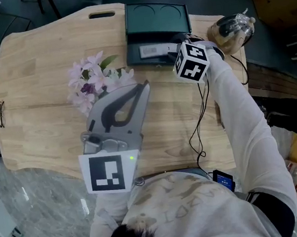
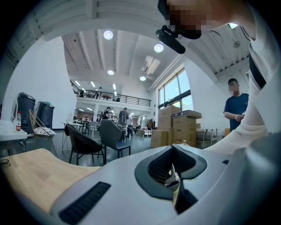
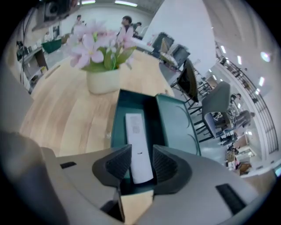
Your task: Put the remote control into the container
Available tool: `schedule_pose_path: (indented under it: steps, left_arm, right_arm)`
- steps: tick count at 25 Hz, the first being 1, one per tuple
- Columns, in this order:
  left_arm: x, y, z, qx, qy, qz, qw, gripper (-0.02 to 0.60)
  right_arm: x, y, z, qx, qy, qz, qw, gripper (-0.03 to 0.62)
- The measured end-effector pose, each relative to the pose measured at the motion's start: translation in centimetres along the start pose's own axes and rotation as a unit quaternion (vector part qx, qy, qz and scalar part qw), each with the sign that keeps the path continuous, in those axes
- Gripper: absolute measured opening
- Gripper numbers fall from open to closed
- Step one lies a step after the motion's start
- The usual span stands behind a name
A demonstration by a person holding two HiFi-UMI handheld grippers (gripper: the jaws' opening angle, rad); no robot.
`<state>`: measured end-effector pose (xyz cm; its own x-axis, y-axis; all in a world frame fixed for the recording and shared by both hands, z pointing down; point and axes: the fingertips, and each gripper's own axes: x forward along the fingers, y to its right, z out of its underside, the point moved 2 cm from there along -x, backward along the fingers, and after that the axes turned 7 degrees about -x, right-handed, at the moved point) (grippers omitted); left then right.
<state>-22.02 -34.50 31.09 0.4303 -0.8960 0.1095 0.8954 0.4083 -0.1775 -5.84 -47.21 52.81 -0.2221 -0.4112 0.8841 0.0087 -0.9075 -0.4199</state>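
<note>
Two grippers are up over a pale, wood-grain table [image 1: 34, 76] with rounded corners. The dark green container [image 3: 115, 125] sits at its far edge. It is a rectangular, smooth-walled box, and its lid [image 3: 175, 123] lies flat and open on its far side with two ring shapes pressed into it.

The remote control [image 3: 135, 136] is inside the container. It is slim, white and flat, and it lies lengthwise along the bottom.

The right gripper [image 3: 141, 161] hovers right over the container's near end. An arm in a white sleeve [image 1: 247, 124] reaches out long to it, and the black-and-white marker cube [image 1: 191, 62] rides on top. Its dark ribbed pads [image 3: 119, 161] stand apart with the near end of the remote showing between them. They are not pressing on it, so nothing is gripped.

The left gripper [image 1: 142, 89] hangs well short of the container, over the middle of the table. Its smooth grey shell is angled toward the box, and its jaws are closed together with nothing between them.

Just short of the container's left corner are soft pink flowers [image 1: 92, 79] in a small white pot [image 3: 103, 81]. A thin black cable [image 1: 201, 130] snakes across the wood on the near side of the container's right end.
</note>
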Motion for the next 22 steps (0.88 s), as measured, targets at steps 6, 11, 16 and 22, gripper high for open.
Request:
schedule_pose_path:
  steps: [6,11,16,22]
  left_arm:
    - [-0.1,2.3,-0.7,0.01,0.006,0.008,0.9999,0.0]
    - [-0.5,4.7,-1.3,0.019,0.013,0.014,0.9996,0.0]
    - [-1.2,7.5,-1.9,0.025,0.023,0.018,0.9993,0.0]
    - [-2.7,11.0,-2.8,0.037,0.03,0.019,0.9987,0.0]
  right_arm:
    - [-10.0,1.2,-3.7,0.194,0.24,0.082,0.947,0.085]
    - [-19.2,-0.7,-5.1,0.274,0.391,0.126,0.869,0.042]
    - [-26.2,-3.7,-5.2,0.309,0.475,0.138,0.812,0.031]
    - [-31.4,-7.2,-3.5,0.332,0.498,0.153,0.786,0.031]
